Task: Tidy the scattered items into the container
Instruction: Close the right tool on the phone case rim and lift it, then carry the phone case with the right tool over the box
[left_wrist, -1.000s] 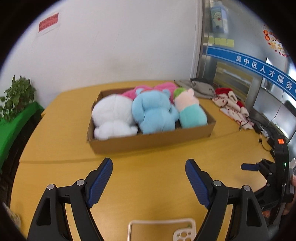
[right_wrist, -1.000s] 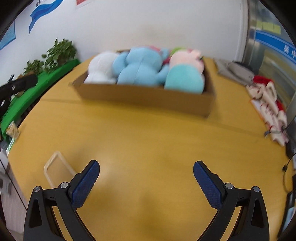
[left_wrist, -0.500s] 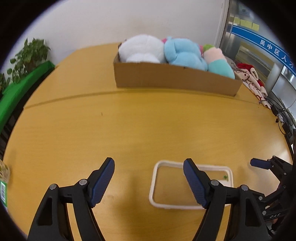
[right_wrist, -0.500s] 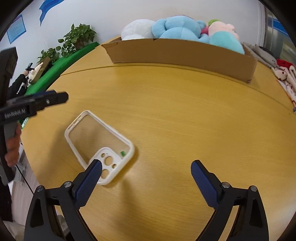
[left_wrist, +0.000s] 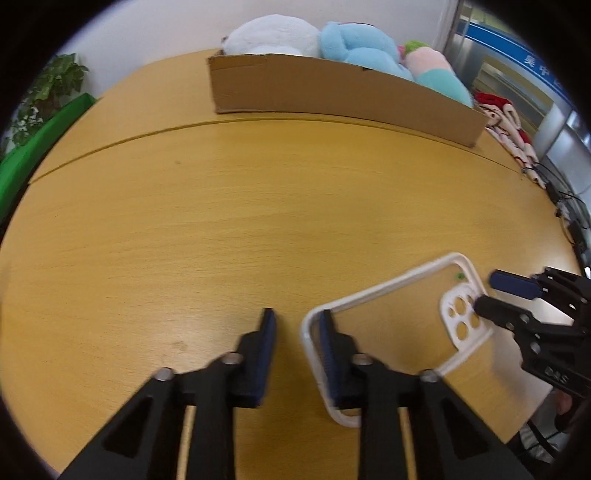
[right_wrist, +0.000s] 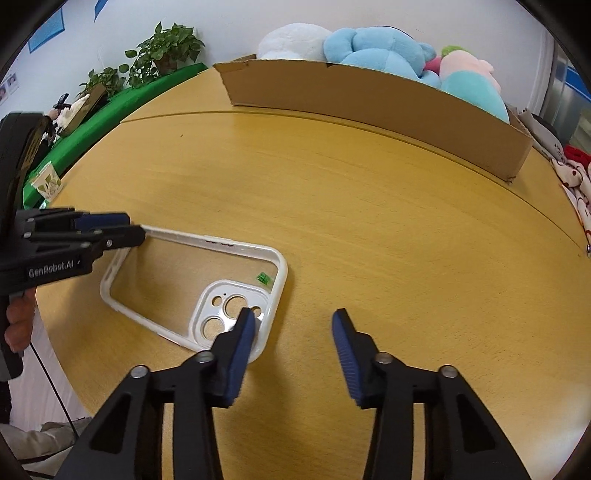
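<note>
Yellow-wood desk (left_wrist: 258, 206) fills both wrist views, with a clear phone case (left_wrist: 388, 287) lying flat near its front edge, well apart from the cardboard box (left_wrist: 332, 88) of plush toys (right_wrist: 373, 48) at 12 o'clock. The case has a white rim, a white camera plate with three round holes and a see-through back bearing a small green sticker (right_wrist: 263, 277).

From the left wrist the case sits at 4 o'clock. One short end of its rim stands between the narrow fingers of the left hand-held gripper (left_wrist: 296, 314), though blur hides any contact. The right wrist view settles it: at 9 o'clock that gripper is clenched on the rim's far end, a hand (right_wrist: 18, 325) around its handle.

The right hand-held gripper (right_wrist: 292, 314) has just been closing. Its jaws straddle the camera-end rim, one finger over the plate, the other on bare desk, not yet pinching.

Only the right wrist shows potted plants (right_wrist: 166, 48) at 11 o'clock and a paper cup (right_wrist: 46, 182). Only the left shows cables (left_wrist: 565, 210) at 3 o'clock.
</note>
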